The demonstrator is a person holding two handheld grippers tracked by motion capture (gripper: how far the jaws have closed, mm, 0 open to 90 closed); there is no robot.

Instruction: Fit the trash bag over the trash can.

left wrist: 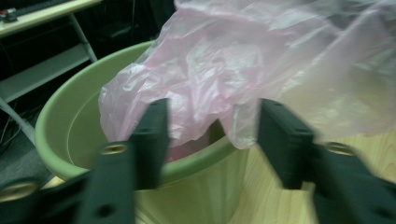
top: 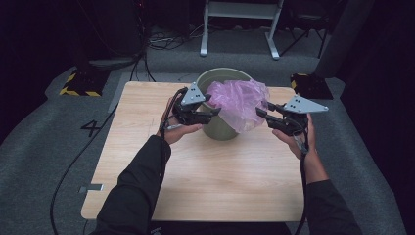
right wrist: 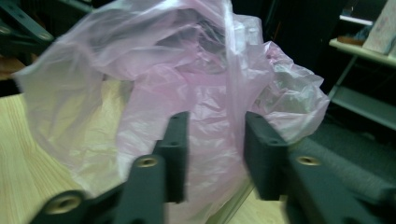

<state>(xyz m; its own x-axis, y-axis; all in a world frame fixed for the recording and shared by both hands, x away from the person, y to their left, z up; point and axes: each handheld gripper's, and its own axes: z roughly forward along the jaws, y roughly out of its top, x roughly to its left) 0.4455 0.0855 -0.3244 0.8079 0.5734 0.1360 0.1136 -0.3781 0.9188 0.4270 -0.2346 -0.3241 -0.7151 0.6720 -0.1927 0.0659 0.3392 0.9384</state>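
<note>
Bin at worktop's far edge, pink bag half draped over its rim; my left tool and right tool both gape, gripping nothing, so a loose pinch could drag the bag out.

Round pale-green plastic bucket: one, on the worktop.
Crumpled translucent pink plastic bag: one, spilling out of the bucket's mouth.
Black two-jaw tongs with a grey three-cornered top plate: two, the left tongs and the right tongs, one per hand.
Hands in dark sleeves: two, a left hand and a right hand.
Square light-wood worktop: one.
Yellow-and-black striped floor blocks: two, a left block and a right block.
White metal frame legs behind the worktop: two.
</note>
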